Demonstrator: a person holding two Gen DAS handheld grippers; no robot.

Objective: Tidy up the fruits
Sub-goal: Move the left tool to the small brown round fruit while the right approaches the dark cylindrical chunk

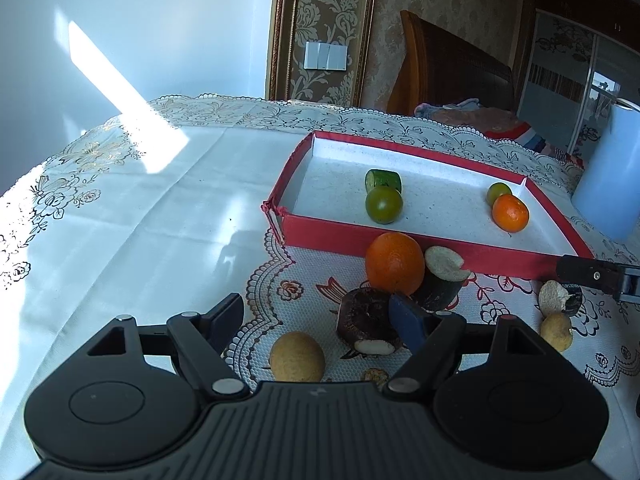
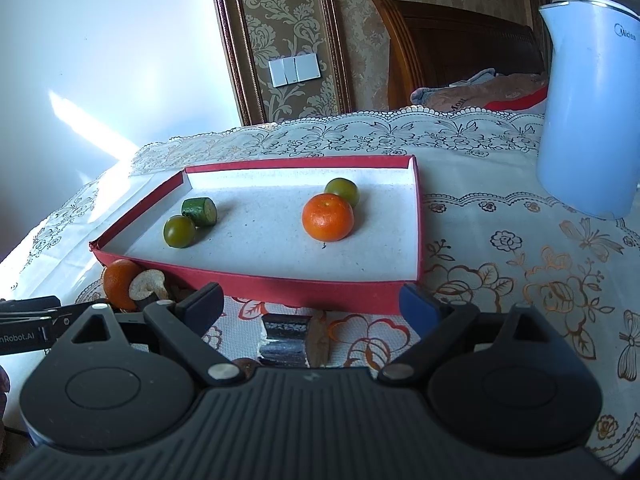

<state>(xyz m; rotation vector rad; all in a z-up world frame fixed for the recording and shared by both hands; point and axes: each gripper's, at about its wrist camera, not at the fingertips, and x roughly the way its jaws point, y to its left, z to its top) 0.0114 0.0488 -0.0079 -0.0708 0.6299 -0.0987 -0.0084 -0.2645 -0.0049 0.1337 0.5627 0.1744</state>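
In the left wrist view our left gripper [image 1: 316,318] has its jaws spread wide, gripping nothing. Between them, nearer the blue-padded finger, lies a dark sugarcane piece [image 1: 368,322]; a pale round fruit [image 1: 297,357] sits in the gap close to the camera. Just beyond the fingertips an orange [image 1: 395,263] touches a second cane chunk [image 1: 442,276], both against the near wall of the red tray [image 1: 400,236]. Further ahead, inside the tray, we see a green tomato [image 1: 383,205] beside a cucumber piece [image 1: 383,179].

In the right wrist view our right gripper [image 2: 312,304] is likewise spread apart and empty. Between its jaws lies a dark cut cane piece [image 2: 285,340]. Past the tips, in the tray [image 2: 304,290], a tangerine [image 2: 328,217] touches a green fruit [image 2: 342,191].
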